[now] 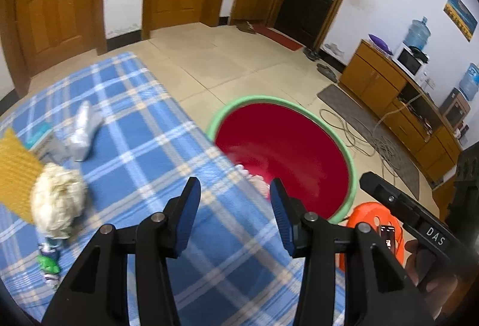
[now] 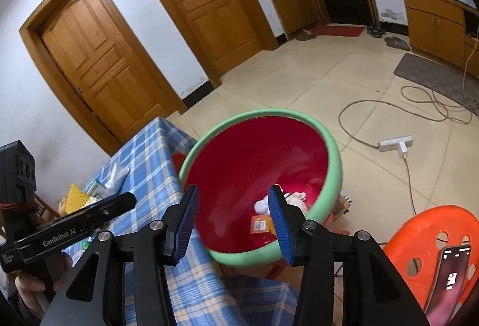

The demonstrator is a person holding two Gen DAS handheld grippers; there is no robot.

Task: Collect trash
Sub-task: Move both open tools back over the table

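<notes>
Partly hidden behind the right gripper [image 2: 233,203], whose fingers are standing apart and holding nothing, white and orange scraps [image 2: 263,216] are lying in the red basin [image 2: 254,152]. Likewise the left gripper [image 1: 235,197] is gaping wide over the blue plaid tablecloth [image 1: 143,128], where a blurred crumpled wad [image 1: 58,201] and silver wrapper [image 1: 83,131] are sitting.

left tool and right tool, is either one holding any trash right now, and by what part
Nothing is held. The left tool stands open over the plaid tablecloth; the right tool stands open at the red basin.
</notes>
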